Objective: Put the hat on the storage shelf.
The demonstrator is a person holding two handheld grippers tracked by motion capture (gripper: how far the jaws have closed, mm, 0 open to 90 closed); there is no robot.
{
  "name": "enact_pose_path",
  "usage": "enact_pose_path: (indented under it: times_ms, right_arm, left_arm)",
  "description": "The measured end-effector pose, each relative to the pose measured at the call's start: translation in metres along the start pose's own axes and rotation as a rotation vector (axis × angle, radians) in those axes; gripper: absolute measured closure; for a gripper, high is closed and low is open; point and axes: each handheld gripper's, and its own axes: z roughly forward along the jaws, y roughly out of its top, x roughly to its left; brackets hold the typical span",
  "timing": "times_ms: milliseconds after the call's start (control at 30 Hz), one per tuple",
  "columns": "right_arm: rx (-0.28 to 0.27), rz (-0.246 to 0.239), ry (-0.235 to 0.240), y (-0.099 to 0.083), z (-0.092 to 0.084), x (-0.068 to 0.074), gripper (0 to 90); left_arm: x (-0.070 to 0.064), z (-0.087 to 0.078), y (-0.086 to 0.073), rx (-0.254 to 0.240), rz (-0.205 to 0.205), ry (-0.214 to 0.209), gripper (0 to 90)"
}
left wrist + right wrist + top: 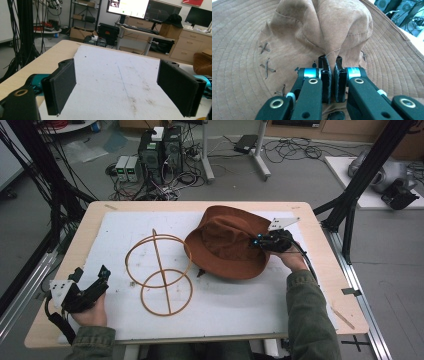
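Right gripper view: right gripper [331, 65] clenched on brown suede hat [249, 45], pinched at crown fold; soft, light, floppy; left gripper [117, 86] released

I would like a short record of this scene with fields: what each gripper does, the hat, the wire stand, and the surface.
right gripper: jaws shut on a fold of the hat's crown
left gripper: jaws open, nothing between them, near the table's left front corner
hat: brown, wide brim, on the white mat
wire stand: left of the hat, apart from it
white mat: covers the wooden table
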Motion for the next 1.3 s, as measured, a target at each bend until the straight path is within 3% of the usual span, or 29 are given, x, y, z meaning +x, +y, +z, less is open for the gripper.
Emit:
enact_pose_path:
  times_ms: [100, 167, 500, 767, 800, 833, 1000, 1300]
  right_arm:
    - [-0.042, 0.012, -0.005, 0.002, -0.005, 0.000, 87.6]
    - [-0.107, 0.029, -0.013, 0.002, -0.010, 0.002, 87.5]
    - [-0.254, 0.050, -0.044, 0.004, -0.026, 0.007, 87.3]
    - [-0.458, 0.094, -0.044, 0.015, -0.041, 0.013, 87.3]
    - [-0.458, 0.094, -0.044, 0.015, -0.041, 0.013, 87.3]
    - [-0.499, 0.099, -0.041, 0.017, -0.044, 0.014, 87.3]
    - [-0.549, 0.096, -0.023, 0.019, -0.051, 0.016, 87.3]
    - [-0.563, 0.092, -0.022, 0.024, -0.056, 0.022, 87.2]
  left_arm:
    - [0.001, 0.001, 0.000, -0.003, -0.012, 0.000, 15.9]
    - [0.002, 0.000, -0.001, -0.003, -0.015, 0.003, 15.9]
    - [0.000, 0.001, -0.001, -0.010, -0.014, 0.003, 15.9]
    - [-0.001, 0.000, 0.000, -0.011, -0.002, 0.000, 15.9]
    - [-0.001, 0.000, 0.000, -0.013, -0.004, 0.002, 15.9]
    - [-0.001, 0.000, 0.000, -0.013, -0.005, 0.003, 15.9]
    - [0.000, 0.000, 0.000, -0.014, -0.005, 0.003, 15.9]
    - [-0.001, 0.000, 0.000, -0.017, -0.004, 0.003, 15.9]
